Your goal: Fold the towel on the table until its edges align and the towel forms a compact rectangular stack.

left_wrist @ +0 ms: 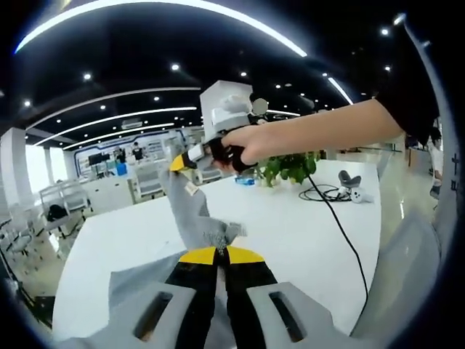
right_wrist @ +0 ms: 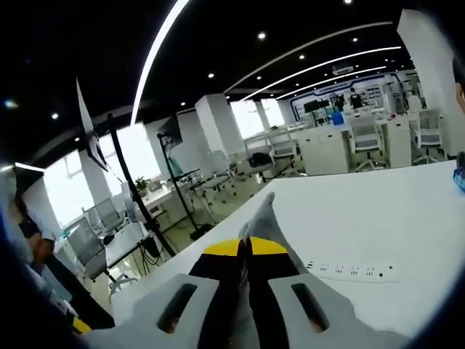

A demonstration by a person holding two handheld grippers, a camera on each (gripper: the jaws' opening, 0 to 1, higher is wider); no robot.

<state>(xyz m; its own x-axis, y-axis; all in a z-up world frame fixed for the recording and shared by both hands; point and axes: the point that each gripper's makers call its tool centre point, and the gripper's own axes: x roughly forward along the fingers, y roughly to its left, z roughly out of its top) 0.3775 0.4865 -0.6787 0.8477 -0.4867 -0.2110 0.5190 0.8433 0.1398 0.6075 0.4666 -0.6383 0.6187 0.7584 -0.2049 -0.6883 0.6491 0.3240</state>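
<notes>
The grey towel (left_wrist: 192, 218) is lifted off the white table (left_wrist: 290, 240) and stretched between both grippers. In the left gripper view my left gripper (left_wrist: 220, 255) is shut on one bunched edge of it, its yellow-tipped jaws pressed together. From there the cloth runs up to my right gripper (left_wrist: 179, 163), held by a person's hand (left_wrist: 243, 144) and shut on the upper edge. In the right gripper view the right gripper (right_wrist: 245, 248) is shut on the towel (right_wrist: 260, 214), and a grey corner pokes up past the jaws.
A potted plant (left_wrist: 290, 167), a small grey object (left_wrist: 350, 179) and a black cable (left_wrist: 340, 225) lie on the table's far right. A white power strip (right_wrist: 349, 270) lies on the table. A tripod stand (right_wrist: 138, 196) and office desks stand beyond the table edge.
</notes>
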